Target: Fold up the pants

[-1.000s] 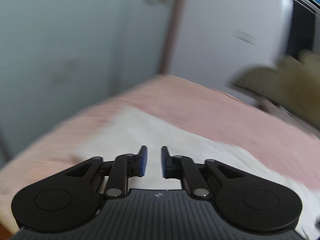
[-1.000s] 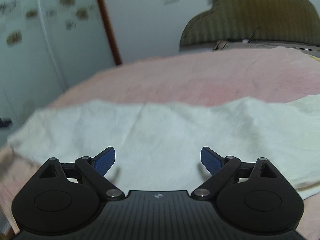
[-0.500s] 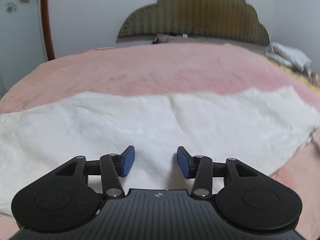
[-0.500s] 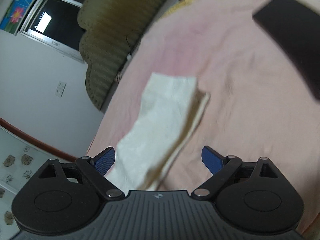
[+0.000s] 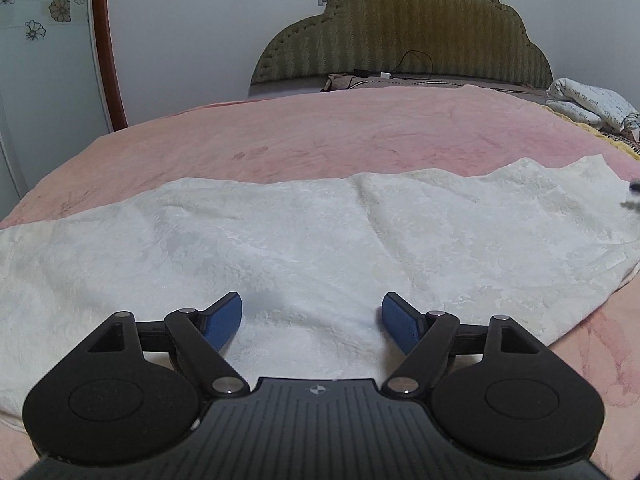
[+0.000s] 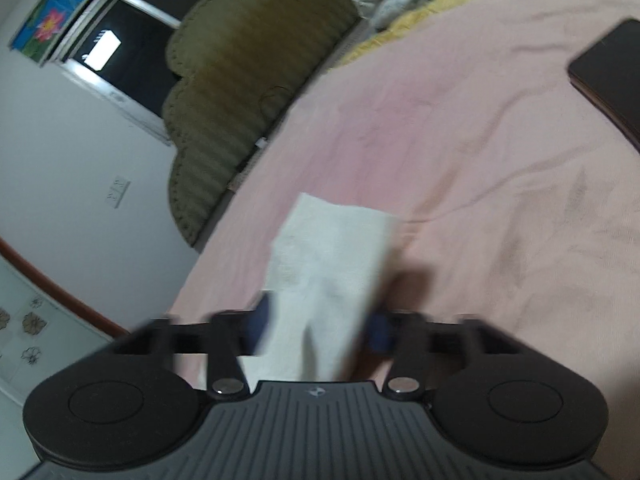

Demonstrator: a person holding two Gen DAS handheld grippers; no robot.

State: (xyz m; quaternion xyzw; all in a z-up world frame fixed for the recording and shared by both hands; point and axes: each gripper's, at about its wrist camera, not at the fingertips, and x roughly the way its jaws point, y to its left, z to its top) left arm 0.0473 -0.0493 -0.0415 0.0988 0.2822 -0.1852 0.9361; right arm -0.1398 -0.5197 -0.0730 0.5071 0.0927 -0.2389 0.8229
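The white pants [image 5: 304,240] lie flat in a long strip across the pink bed [image 5: 340,136]. My left gripper [image 5: 312,320] is open and empty, low over the near edge of the pants at about their middle. In the right wrist view the end of the pants [image 6: 328,264] runs away from the camera between the fingers. My right gripper [image 6: 320,326] is blurred, its blue pads either side of the cloth, still apart. The view is tilted.
A padded olive headboard [image 5: 404,32] stands at the far end of the bed, with a cable and a folded quilt [image 5: 592,104] at the far right. A dark flat object [image 6: 612,76] lies on the bed at the right of the right wrist view.
My left gripper swung round to face the headboard and opened wide. My right gripper moved to the end of the pants, tilted, and its fingers closed in towards the cloth.
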